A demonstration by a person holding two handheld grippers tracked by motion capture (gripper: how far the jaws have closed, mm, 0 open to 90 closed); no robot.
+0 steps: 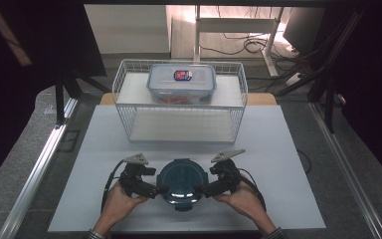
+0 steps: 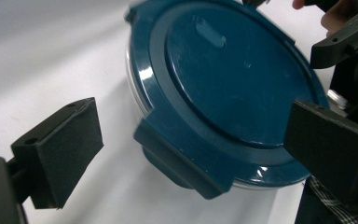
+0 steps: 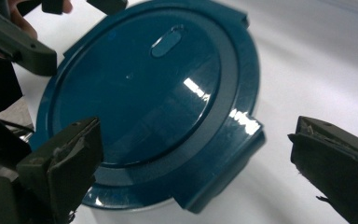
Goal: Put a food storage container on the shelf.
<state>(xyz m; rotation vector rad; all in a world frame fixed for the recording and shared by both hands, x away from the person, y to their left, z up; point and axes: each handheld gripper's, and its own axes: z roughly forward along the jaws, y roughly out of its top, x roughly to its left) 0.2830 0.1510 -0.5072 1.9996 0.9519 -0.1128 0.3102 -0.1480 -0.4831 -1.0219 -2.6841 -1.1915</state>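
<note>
Round container (image 1: 180, 185) with dark blue clip-on lid sits on the white surface (image 1: 288, 164), near its front edge, midway between the two hands. Left claw (image 1: 160, 189) at the container's left flank, right claw (image 1: 199, 190) at its right flank, both pointing inward toward it, tips just beside or touching the rim; cannot tell which from above.

Left gripper view: jaws spread wide, released; lid (image 2: 233, 88) fills the gap ahead, one lid clip (image 2: 179, 163) hanging down between the jaws, nothing pinched. Right jaw overlaps the lid's edge.

Right gripper view: jaws likewise apart, released; another clip (image 3: 228, 170) lies between them, left jaw over the lid's rim, right jaw off to the side above bare surface. Oval raised tab (image 3: 166, 41) near the lid's far side.

Farther back: white wire basket (image 1: 179, 102) standing on the surface, holding a rectangular clear box (image 1: 181, 83) with blue-rimmed lid and a red-and-blue label
</note>
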